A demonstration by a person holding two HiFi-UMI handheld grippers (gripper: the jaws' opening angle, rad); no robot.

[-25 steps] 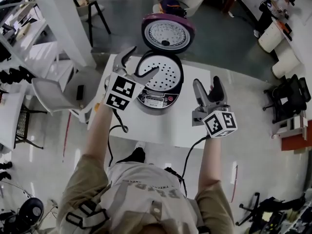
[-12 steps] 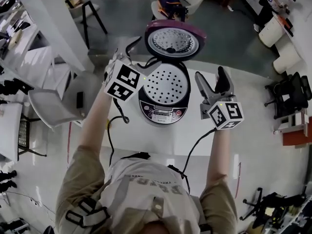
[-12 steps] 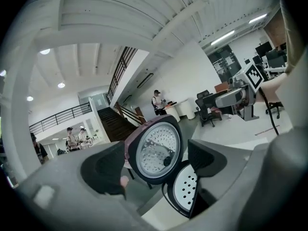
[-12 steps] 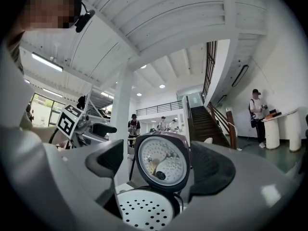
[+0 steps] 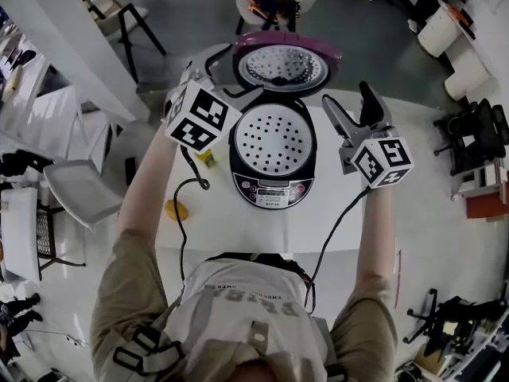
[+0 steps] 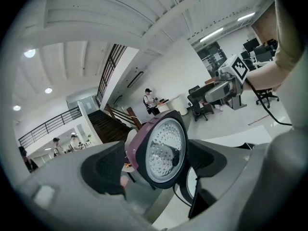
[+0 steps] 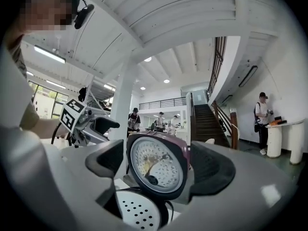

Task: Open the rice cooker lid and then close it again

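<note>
The cooker (image 5: 273, 153) stands at the middle of the tabletop (image 5: 334, 221), with its panel (image 5: 273, 191) on the near side. The lid (image 5: 284, 64) is fully raised and stands upright on the far hinge. The perforated tray (image 5: 274, 138) in the body is exposed. The opening step appears complete, and closing is judged to be the step in hand.

Possible faults from this position:
- A push on one edge of the lid only may twist it on the hinge, so it could seat crooked and fail to latch.
- A hard push from the far side may drop the lid fast. It could slam, or slide the cooker toward the near edge.
- A jaw that catches the rim of the body may tip or shift the cooker.
- The cable (image 5: 184, 213) trailing across the left of the tabletop may snag.

Claw state:
- The left claw (image 5: 219, 76) is at the lid's left edge, with its jaws spread wide and nothing grasped. In the left gripper view the lid (image 6: 161, 150) shows in the gap, beyond the pads. Contact cannot be confirmed.
- The right claw (image 5: 347, 98) is just right of the lid, released and spread wide. It holds nothing. The lid (image 7: 156, 170) again shows beyond the pads and clear of them.

A yellow object (image 5: 176, 211) lies near the left edge of the tabletop, well apart from the cooker.
</note>
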